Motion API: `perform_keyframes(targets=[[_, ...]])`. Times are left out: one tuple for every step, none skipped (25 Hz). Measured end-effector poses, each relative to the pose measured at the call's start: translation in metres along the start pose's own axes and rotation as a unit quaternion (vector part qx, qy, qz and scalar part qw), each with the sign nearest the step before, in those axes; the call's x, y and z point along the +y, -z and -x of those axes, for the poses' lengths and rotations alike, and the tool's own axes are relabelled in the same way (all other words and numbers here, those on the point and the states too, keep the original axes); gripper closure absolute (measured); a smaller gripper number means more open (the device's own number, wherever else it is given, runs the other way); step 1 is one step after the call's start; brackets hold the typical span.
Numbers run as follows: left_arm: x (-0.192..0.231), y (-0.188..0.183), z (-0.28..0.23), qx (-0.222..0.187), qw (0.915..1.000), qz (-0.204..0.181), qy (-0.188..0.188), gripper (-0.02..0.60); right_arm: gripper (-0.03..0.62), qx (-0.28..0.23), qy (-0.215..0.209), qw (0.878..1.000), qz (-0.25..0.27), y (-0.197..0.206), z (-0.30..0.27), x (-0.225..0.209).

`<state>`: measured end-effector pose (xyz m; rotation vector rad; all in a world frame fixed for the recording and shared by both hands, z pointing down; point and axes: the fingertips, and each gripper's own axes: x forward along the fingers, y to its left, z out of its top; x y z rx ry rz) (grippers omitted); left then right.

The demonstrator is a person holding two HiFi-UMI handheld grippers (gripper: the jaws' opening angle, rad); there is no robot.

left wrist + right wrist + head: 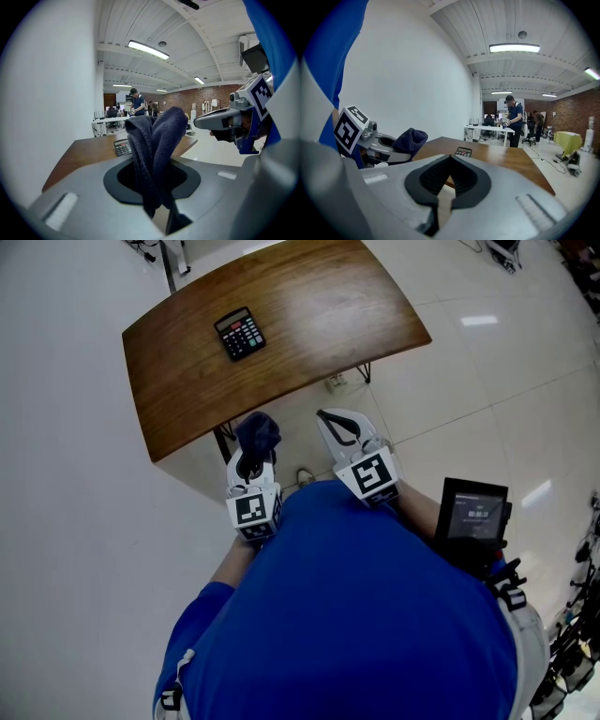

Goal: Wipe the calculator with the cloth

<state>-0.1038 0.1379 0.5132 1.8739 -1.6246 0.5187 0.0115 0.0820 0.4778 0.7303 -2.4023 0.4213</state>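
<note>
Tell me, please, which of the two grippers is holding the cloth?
The left gripper: a dark blue cloth is clamped between its jaws, while the right gripper is shut on nothing.

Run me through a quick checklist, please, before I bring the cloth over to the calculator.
1. Cloth clamped in left gripper: ok.
2. Right gripper empty, jaws together: ok.
3. Calculator flat on table, keys up: ok.
4. Cloth touching calculator: not ok; both grippers are short of the table's near edge.
5. Where the calculator is dirty: cannot tell.
</note>
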Motion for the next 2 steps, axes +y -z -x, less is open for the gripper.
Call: perform_keyframes(targets=[[0.0000, -0.0003, -0.0007, 0.000, 1.0000, -0.001, 0.000, 0.491, 0.594, 0.000, 0.000, 1.000, 0.001, -0.0001, -0.0002, -0.0005], [-0.0001, -0.0006, -0.0013, 0.001, 1.0000, -0.003, 0.000, 0.492, 0.593, 0.001, 0.001, 1.000, 0.001, -0.0001, -0.0003, -0.0011]])
